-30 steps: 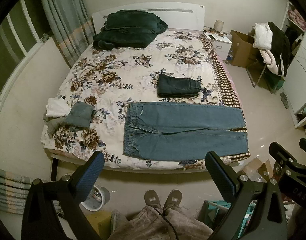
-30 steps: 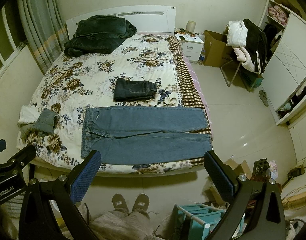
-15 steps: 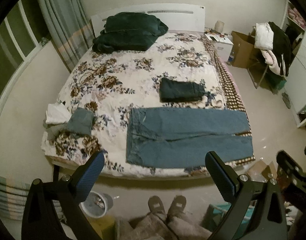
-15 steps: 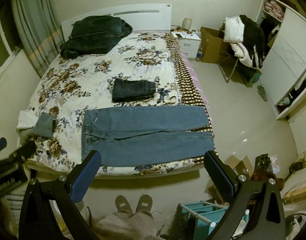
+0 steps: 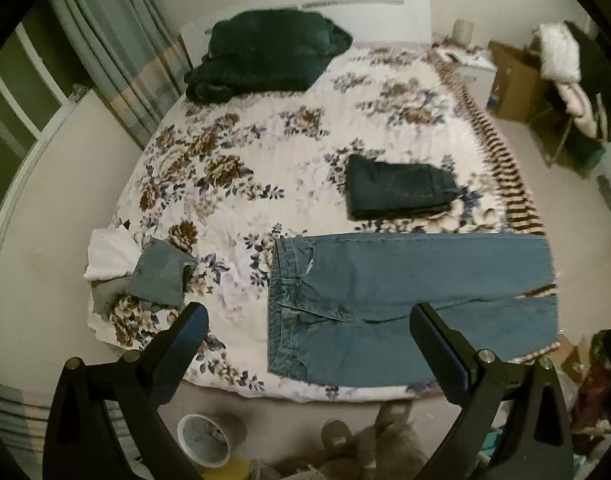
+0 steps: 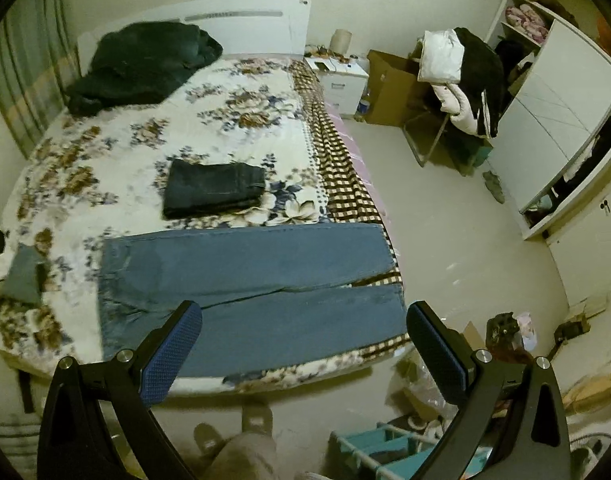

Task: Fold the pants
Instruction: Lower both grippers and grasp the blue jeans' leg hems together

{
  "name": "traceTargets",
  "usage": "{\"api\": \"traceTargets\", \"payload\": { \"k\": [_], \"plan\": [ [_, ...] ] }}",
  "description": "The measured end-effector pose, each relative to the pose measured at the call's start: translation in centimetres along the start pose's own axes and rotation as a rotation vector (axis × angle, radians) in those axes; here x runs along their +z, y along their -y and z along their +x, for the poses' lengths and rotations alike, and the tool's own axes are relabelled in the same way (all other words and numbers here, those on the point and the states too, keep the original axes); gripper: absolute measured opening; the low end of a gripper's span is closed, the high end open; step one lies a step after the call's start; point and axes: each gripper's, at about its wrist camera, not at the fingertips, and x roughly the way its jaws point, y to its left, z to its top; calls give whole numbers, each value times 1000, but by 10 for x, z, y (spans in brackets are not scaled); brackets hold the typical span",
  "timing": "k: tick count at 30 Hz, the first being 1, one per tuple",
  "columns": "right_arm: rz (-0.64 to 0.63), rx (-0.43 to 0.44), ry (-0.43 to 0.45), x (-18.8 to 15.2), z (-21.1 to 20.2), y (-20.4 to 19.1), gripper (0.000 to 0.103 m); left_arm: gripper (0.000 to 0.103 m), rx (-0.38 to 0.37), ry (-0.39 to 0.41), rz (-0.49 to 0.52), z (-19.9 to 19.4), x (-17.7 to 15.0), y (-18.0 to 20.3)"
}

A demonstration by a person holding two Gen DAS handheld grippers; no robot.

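While one left gripper [image 5: 308, 322] and one right gripper [image 6: 304, 320] gape, one pair of blue jeans [image 6: 249, 284] lies flat.

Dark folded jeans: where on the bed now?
The dark folded jeans lie mid-bed toward the right side in both wrist views, just beyond the spread light blue jeans and left of the checkered blanket edge.

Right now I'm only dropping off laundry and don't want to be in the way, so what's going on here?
A person stands at the foot of the floral-covered bed with a two-finger tool in each hand. The left tool and right tool are both open and hold nothing. The light blue denim pants lie spread flat, unfolded, along the near edge. A dark folded pair of jeans sits just beyond them.
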Motion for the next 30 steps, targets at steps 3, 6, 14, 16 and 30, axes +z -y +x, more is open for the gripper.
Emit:
{"api": "traceTargets", "payload": {
  "k": [3, 6, 14, 16, 30],
  "plan": [
    [-5, 9, -53, 24, 76, 4, 103, 103, 6, -43, 10, 49, 17, 21],
    [-27, 22, -118, 44, 161, 10, 103, 103, 45, -79, 27, 103, 34, 48],
    [-221, 40, -245, 76, 389, -23, 103, 103, 97, -200, 192, 285, 57, 149],
    [-274, 41, -278, 79, 449, -39, 103, 103, 107, -220, 246, 327, 58, 169],
    [-609, 67, -457, 90, 659, -105, 103, 103, 37, -394, 478, 508, 66, 227]
  ]
}}
